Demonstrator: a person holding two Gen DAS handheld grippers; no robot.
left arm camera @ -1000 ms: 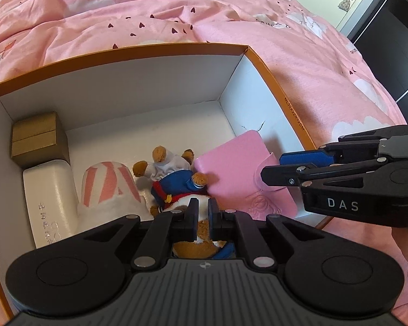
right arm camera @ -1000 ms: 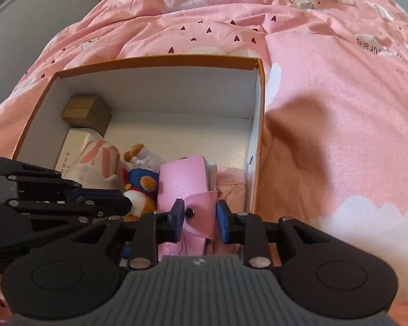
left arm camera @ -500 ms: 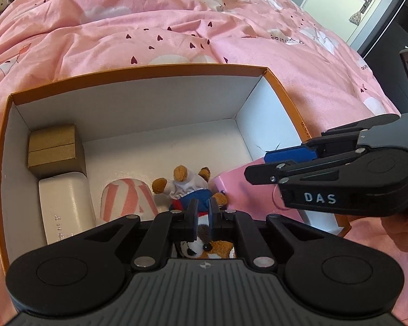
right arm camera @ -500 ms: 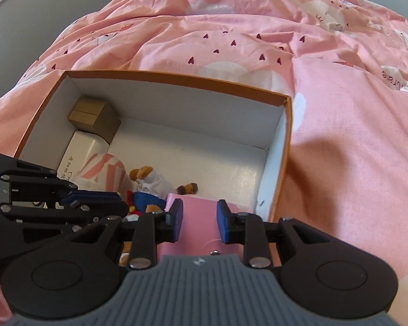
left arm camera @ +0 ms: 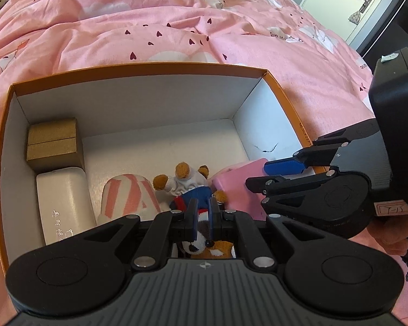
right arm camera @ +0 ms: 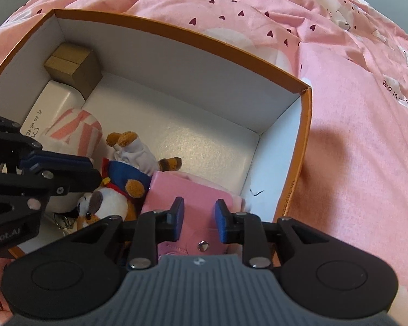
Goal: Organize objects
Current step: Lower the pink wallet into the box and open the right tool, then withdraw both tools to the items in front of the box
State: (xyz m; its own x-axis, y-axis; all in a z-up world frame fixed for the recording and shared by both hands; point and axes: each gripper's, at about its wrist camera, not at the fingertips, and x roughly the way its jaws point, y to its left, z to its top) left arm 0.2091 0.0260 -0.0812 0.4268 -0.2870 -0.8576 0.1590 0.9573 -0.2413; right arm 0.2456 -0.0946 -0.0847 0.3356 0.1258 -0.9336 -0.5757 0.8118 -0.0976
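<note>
An orange-rimmed white box (left arm camera: 138,70) (right arm camera: 176,31) lies on the pink bed. In it are a gold box (left arm camera: 53,142) (right arm camera: 70,62), a white case (left arm camera: 62,203) (right arm camera: 54,103), a pink-striped roll (left arm camera: 127,195) (right arm camera: 77,133), a plush bear (left arm camera: 187,187) (right arm camera: 127,174) and a pink wallet (left arm camera: 239,187) (right arm camera: 187,198). My left gripper (left arm camera: 202,214) hangs above the bear, jaws a narrow gap apart, holding nothing. My right gripper (right arm camera: 199,216) is open above the wallet and is apart from it.
The pink duvet (left arm camera: 204,27) (right arm camera: 367,135) surrounds the box. A door (left arm camera: 348,5) and dark furniture stand at the far right. The box floor (right arm camera: 193,141) behind the bear is bare.
Both grippers have risen and pulled back from the box. The right gripper let go of the pink wallet, which now lies flat in the box's near right corner.
</note>
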